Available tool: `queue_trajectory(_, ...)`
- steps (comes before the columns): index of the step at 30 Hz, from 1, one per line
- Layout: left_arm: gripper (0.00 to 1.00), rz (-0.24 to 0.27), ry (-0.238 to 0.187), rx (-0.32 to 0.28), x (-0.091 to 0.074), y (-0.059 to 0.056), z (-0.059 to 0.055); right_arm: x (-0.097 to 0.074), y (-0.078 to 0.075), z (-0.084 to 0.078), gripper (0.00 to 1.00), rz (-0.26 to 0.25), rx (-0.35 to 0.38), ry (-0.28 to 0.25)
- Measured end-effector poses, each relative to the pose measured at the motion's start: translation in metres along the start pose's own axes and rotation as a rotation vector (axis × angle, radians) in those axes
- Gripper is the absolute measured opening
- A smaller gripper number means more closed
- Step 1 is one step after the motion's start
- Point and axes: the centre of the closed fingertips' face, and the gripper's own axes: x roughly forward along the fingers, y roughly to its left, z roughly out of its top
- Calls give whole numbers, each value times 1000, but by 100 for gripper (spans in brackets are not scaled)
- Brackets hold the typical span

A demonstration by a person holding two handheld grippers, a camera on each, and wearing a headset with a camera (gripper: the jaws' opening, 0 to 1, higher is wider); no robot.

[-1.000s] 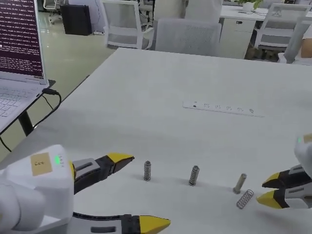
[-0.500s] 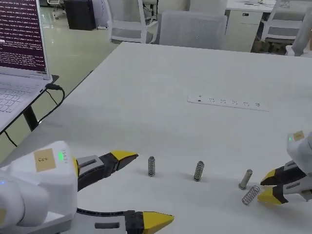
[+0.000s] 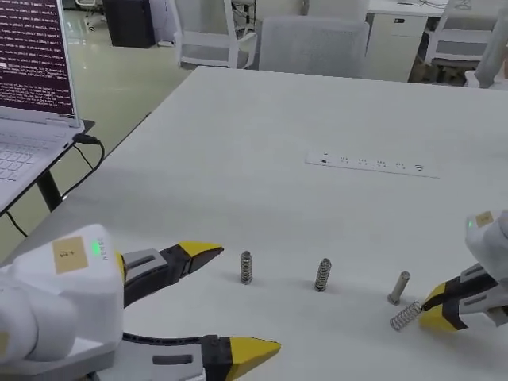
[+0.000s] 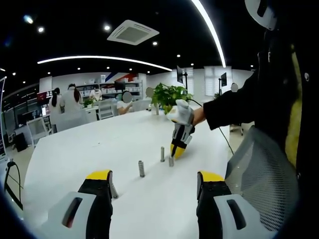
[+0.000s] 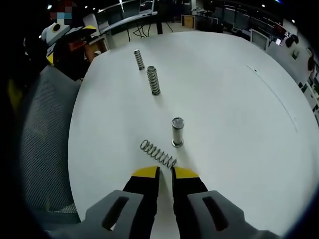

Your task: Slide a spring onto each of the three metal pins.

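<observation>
My right hand-held gripper has its jaws drawn almost together, with only a slit left between them. Its tips sit right at the near end of the loose spring, which lies flat on the desk. I cannot tell whether the last coil is caught or merely touched. That is the weak point: a pinch on one end coil could let the spring squirt out and roll away, or leave it drooping so its open end will not line up. Just beyond it the bare pin stands upright and apparently loose on the desk, so I think a sideways nudge while lifting or threading would topple it. Farther along, the middle pin and the far pin already wear their springs, and a careless sweep could knock them over too. My left hand-held gripper hangs wide open and empty beside the far pin, well apart from the bare pin, so nothing braces that pin.
</observation>
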Motion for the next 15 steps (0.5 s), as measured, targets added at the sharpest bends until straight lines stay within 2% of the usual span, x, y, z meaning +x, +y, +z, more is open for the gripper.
queue_trajectory(3, 65, -4, -2, 2, 0, -1, 0, 0, 7, -1, 6, 24, 14, -3)
queue_trajectory(9, 64, -7, -4, 5, 0, -1, 1, 0, 4, -2, 14, 7, -4, 0)
queue_trajectory(11, 64, -8, -3, 5, -1, -1, 1, 2, 4, 1, 18, 5, -43, -11)
queue_trajectory(13, 64, -8, -3, 3, -1, -1, 0, 4, 8, 2, 19, 35, -52, -10)
queue_trajectory(14, 64, -8, -3, 2, -1, -1, 0, 6, 7, 3, 19, 28, -106, -7)
queue_trajectory(15, 64, -8, -2, 2, -1, 0, 0, 8, 7, 2, 20, 22, -115, 6)
